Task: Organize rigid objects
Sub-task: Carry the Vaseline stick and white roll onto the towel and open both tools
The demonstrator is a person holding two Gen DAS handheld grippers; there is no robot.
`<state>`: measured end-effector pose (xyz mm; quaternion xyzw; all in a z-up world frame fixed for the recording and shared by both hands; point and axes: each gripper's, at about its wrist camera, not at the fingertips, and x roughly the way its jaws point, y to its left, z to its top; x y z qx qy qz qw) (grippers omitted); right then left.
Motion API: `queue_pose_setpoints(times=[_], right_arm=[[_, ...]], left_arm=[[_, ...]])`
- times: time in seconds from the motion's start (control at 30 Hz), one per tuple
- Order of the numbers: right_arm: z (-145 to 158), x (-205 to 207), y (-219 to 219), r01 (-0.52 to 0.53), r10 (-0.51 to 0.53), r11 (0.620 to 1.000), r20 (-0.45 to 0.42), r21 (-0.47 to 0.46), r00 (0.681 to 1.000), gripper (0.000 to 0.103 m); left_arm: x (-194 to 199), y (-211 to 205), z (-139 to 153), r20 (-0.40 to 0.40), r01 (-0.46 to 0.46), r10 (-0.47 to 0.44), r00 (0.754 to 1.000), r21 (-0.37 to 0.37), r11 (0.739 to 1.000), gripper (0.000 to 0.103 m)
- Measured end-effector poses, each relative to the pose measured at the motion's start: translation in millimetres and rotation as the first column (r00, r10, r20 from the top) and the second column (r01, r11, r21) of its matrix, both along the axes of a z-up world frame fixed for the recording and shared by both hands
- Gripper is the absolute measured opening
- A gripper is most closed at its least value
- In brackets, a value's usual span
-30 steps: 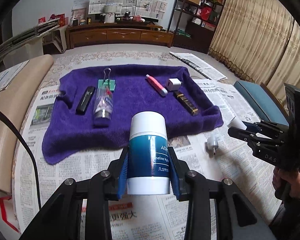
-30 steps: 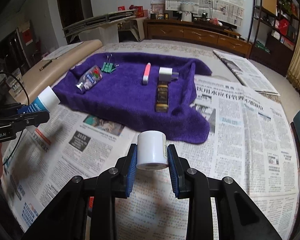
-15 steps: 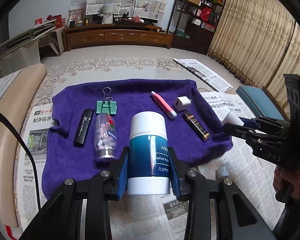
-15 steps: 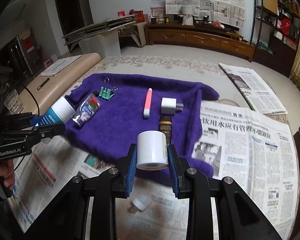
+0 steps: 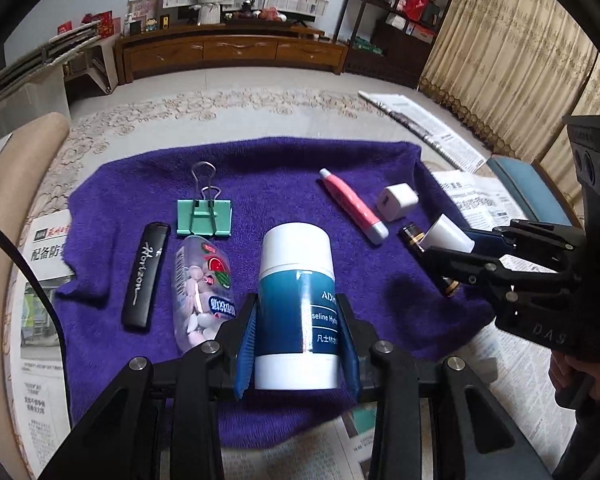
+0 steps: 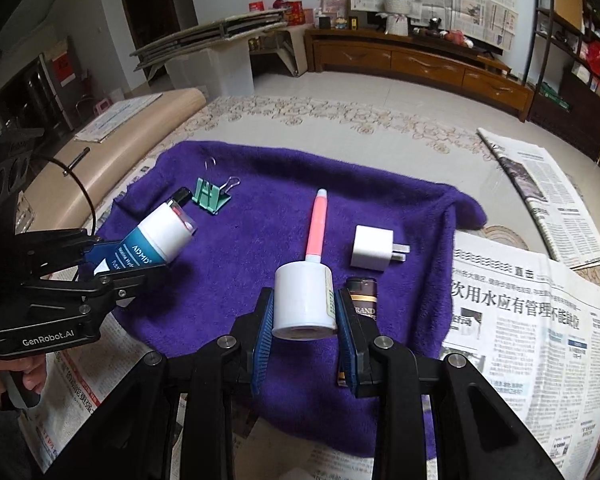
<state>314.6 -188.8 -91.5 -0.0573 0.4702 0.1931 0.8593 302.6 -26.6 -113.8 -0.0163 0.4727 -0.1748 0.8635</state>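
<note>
My left gripper [image 5: 297, 320] is shut on a teal and white lotion bottle [image 5: 297, 304] and holds it above the near middle of a purple towel [image 5: 276, 184]. My right gripper [image 6: 305, 322] is shut on a small white bottle [image 6: 303, 300], above the towel's near right part, over a brown lighter [image 6: 363, 294]. On the towel lie a black stick [image 5: 145, 276], a clear candy bottle [image 5: 204, 288], a green binder clip [image 5: 204, 218], a pink pen [image 5: 352, 204] and a white charger plug [image 5: 397, 202]. The right gripper with its bottle [image 5: 450, 236] shows in the left wrist view.
Newspapers [image 6: 532, 320] cover the floor around the towel. A beige mat [image 6: 112, 148] lies to the left. A blue cushion [image 5: 516, 178] sits at the right. A wooden cabinet [image 5: 236, 50] and a shelf stand far behind.
Both grippers have moved forward from over the newspapers to over the towel, each keeping its bottle. A small white cap seen on the newspaper has passed out of view.
</note>
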Motion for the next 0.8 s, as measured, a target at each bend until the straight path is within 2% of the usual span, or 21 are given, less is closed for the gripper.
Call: queue_pose_setpoints(times=[0.4, 0.8], right_arm=[[-32.3, 4.4, 16.6, -0.05, 0.047, 0.998, -0.069, -0.046, 0.997, 0.03], [-42.9, -1.6, 20.5, -0.085, 0.081, 0.994, -0.066, -0.065, 0.995, 0.03]], left_arm=[[11.9, -11.4, -15.5, -0.046, 0.035, -0.032, 0.998, 0.066, 0.997, 0.034], [15.1, -18.2, -20.3, -0.07, 0.08, -0.071, 0.995, 0.134, 0.988, 0.034]])
